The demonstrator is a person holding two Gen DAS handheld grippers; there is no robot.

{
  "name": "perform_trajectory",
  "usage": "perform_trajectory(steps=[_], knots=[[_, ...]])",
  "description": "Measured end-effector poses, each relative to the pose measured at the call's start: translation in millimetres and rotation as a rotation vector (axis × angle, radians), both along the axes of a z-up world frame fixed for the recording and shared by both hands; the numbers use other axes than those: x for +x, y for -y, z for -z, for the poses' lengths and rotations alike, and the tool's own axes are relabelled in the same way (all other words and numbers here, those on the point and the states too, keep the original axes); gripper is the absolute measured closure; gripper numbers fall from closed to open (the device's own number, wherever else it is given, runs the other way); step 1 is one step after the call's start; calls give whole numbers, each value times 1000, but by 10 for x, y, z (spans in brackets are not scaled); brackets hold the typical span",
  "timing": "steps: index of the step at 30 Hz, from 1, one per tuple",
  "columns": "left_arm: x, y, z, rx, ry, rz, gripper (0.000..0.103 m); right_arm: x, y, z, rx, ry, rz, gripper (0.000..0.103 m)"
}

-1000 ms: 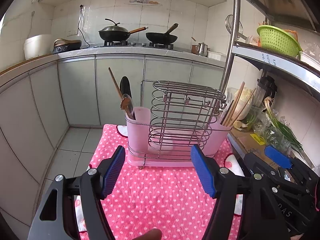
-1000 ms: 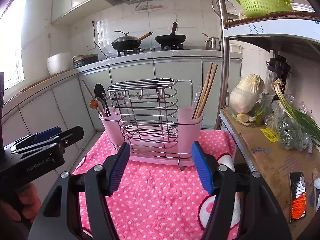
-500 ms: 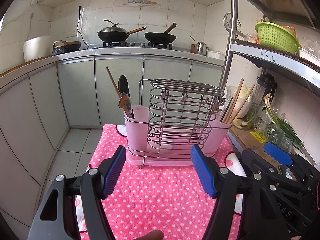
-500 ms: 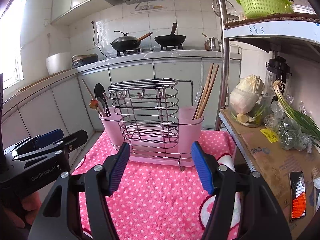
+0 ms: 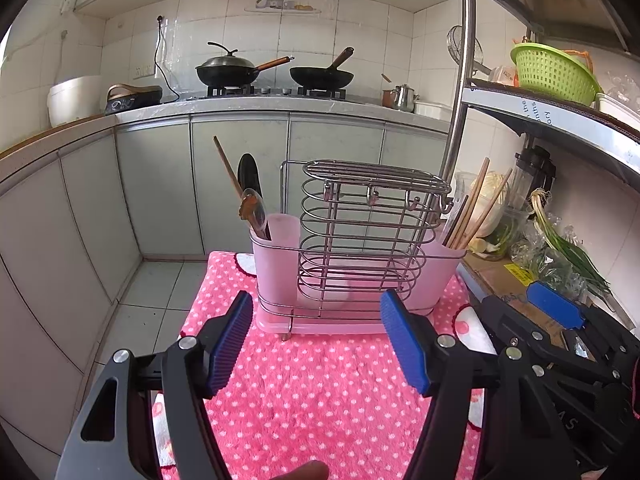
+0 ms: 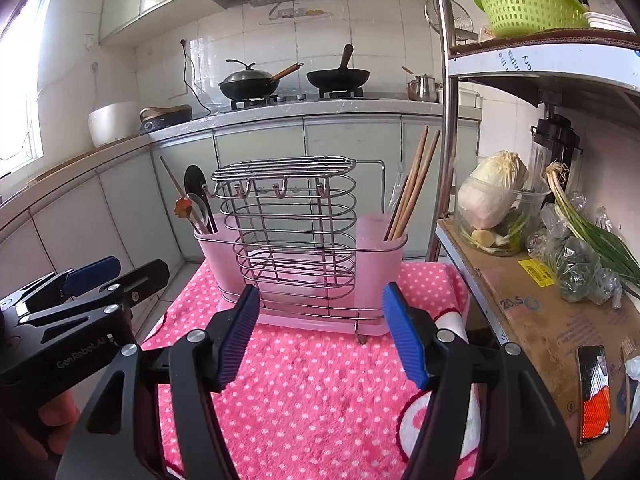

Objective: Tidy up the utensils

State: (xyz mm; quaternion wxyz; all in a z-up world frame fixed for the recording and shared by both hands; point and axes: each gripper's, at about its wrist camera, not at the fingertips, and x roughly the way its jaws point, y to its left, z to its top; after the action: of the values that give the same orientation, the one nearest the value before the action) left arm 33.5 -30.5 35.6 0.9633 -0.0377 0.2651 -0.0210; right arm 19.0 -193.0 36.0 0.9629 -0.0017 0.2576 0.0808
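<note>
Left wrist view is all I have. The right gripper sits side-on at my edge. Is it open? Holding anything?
Observer: In its own camera the right gripper is open and empty, facing the utensil rack.
Operator: Anything lying to its right that I'm missing?
Observer: Yes, a flat black object with an orange patch lies on the cardboard, right of the gripper.

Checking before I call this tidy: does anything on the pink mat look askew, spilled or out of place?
Nothing stands out. The utensil holder stands upright on the polka-dot mat, with spoons in its left cup and chopsticks in its right cup. No utensils lie loose on the mat.
</note>
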Motion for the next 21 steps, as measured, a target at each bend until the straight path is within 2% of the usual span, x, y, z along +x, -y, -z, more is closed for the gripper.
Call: perform_trajectory(steps=[21], knots=[[-3, 1, -11, 2, 2, 0, 38, 5, 0, 8, -9, 1, 0, 39]])
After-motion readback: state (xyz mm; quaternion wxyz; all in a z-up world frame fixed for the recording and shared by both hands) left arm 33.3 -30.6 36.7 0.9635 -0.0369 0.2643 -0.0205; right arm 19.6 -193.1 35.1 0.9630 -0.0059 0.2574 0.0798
